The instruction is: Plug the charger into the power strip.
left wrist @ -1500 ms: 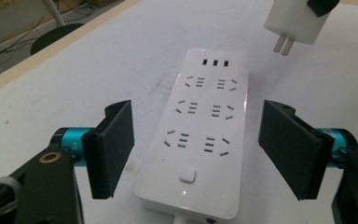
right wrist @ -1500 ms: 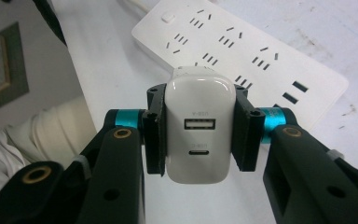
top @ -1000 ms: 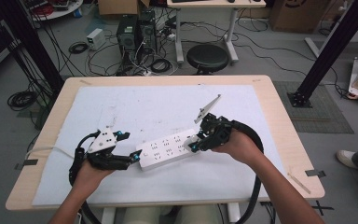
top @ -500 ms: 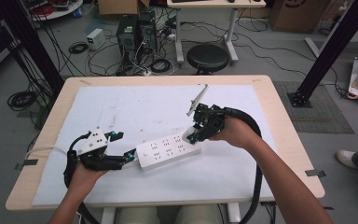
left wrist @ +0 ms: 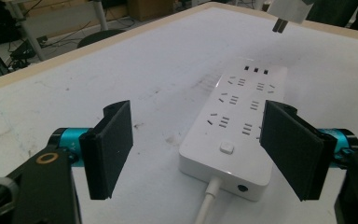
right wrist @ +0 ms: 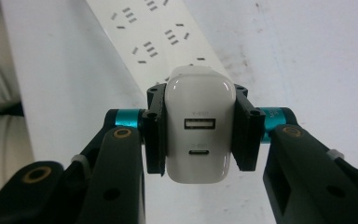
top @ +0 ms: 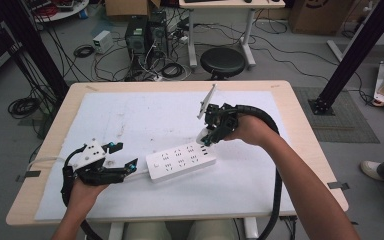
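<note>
A: Which items were white?
B: The power strip, its cord, the charger, and the surface, the last flecked with dark marks and edged in pale wood.
A: And the jaws?
B: Black, on teal collars.

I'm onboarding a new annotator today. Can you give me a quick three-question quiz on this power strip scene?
1. True or false: the right gripper grips a white USB charger block.
2. The left gripper's jaws are: A) shut on the cable, B) open, either side of the cable end of the white rectangular power strip, C) shut on the charger.
3. Fill in: the charger hangs above the strip's far end, not yet ____ in.

Key: 1 true; 2 B; 3 plugged.
</note>
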A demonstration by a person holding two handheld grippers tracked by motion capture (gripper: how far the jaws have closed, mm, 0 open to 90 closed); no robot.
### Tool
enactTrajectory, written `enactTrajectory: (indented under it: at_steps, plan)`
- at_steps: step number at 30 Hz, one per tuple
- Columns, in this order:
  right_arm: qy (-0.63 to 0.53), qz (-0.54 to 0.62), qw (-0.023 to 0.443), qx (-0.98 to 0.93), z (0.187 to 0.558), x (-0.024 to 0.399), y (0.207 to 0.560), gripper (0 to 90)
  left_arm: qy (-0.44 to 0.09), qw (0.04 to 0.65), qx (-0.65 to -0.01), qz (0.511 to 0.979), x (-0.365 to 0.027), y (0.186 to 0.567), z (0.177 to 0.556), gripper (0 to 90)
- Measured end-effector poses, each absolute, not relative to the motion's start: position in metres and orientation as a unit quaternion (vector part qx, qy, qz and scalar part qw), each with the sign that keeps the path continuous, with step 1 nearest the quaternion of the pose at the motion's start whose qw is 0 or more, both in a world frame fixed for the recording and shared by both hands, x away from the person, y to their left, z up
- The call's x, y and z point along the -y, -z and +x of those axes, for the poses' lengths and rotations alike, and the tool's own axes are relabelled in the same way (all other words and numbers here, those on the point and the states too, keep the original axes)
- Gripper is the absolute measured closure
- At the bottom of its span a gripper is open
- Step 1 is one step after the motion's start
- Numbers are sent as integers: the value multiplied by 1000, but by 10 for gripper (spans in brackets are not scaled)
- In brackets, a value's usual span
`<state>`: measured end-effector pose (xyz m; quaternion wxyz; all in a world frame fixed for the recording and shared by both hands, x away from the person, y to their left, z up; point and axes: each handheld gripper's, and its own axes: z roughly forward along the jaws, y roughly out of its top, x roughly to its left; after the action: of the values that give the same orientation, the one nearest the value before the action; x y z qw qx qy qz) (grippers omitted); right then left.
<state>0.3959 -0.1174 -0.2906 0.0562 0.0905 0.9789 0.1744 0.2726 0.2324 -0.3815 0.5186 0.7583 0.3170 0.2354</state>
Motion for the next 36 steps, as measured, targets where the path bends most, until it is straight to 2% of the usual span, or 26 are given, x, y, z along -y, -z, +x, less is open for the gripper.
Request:
enactTrajectory:
  at_steps: [8, 24, 36]
  plan:
    - [-152, 51, 56, -985, 409, 108, 303, 637, -237, 521, -325, 752, -238, 386, 271, 257]
    - [-115, -42, 59, -991, 412, 70, 328, 637, -237, 523, -339, 745, -250, 394, 268, 257]
    - [-84, -80, 69, -991, 415, 58, 342, 637, -237, 524, -343, 743, -253, 398, 267, 257]
